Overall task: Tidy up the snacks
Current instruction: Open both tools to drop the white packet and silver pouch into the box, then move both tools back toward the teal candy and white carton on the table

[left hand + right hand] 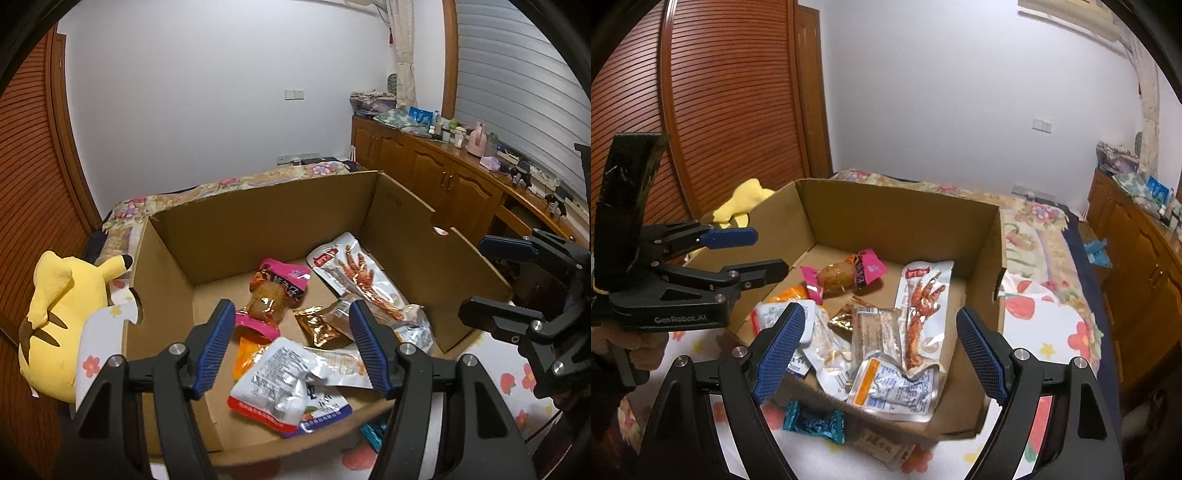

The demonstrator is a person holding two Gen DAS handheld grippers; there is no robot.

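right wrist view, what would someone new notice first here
An open cardboard box on the flowered bed, holding crinkled snack packets, the chicken-feet packet longest among them. A teal-wrapped snack lies outside by the near wall. Both grippers, left gripper and right gripper, hover open and empty.

- Teal snack packet (373, 435) mostly hidden behind the gripper finger in the left view.
- Tan packet (882, 448) blurry, print unreadable.
- Small things on far cabinet top (461, 134) too tiny to tell.

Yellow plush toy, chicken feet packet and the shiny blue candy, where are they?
Yellow plush toy (55, 314), left wrist view, on its back.
Chicken feet packet (921, 314), right wrist view, on the printed claw.
Blue candy (812, 424), right wrist view, on the wrapper's middle.
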